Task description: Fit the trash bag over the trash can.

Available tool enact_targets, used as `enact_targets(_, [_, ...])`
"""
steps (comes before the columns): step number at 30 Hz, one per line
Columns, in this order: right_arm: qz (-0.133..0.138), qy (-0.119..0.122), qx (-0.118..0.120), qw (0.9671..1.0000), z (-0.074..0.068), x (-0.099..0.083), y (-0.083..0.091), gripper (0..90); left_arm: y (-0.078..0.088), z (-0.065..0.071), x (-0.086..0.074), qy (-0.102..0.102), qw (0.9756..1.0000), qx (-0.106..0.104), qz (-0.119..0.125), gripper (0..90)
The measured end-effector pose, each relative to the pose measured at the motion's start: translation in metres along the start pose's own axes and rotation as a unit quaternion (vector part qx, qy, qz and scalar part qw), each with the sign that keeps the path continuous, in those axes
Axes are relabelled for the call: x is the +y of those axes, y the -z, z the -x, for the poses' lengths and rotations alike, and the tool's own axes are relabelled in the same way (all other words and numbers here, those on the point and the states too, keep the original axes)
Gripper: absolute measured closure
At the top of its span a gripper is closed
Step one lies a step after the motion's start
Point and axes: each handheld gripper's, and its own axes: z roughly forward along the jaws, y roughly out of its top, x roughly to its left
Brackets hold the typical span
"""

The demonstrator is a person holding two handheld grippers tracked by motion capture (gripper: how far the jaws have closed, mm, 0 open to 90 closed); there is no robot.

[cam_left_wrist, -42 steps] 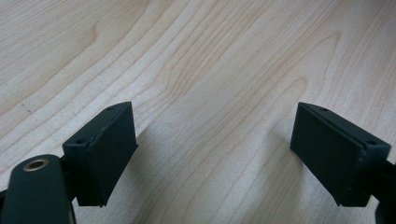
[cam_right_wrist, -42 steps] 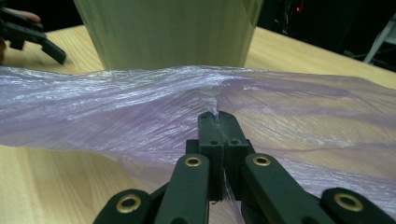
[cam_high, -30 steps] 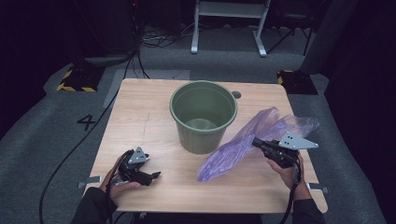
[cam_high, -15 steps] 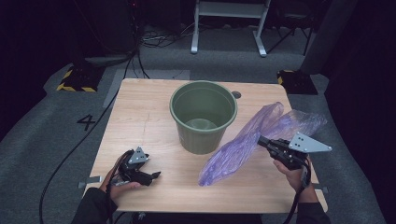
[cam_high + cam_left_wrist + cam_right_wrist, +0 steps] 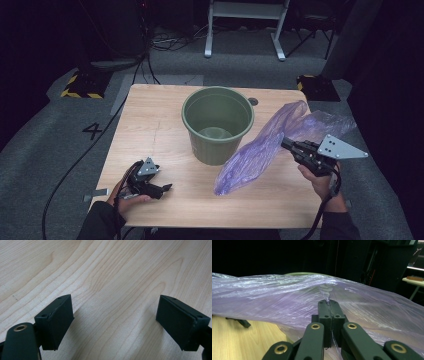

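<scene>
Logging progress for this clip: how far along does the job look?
Done: the right gripper has pinched the purple bag and lifted it. In hand: the bag hangs beside the bin, its lower end on the table. Left: the bin holds no bag; the left gripper rests open.

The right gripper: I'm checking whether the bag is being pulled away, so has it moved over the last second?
Yes. The right gripper, shut on the purple plastic bag, has drawn back from the green bucket toward the table's right edge.
</scene>
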Motion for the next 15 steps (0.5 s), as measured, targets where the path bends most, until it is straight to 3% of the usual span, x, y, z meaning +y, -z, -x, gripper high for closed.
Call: enact_targets(15, [0.008, 0.005, -0.047, 0.9988, 0.023, 0.029, -0.020, 90.0, 0.000, -0.001, 0.000, -0.003, 1.0000, -0.005, 0.001, 13.8])
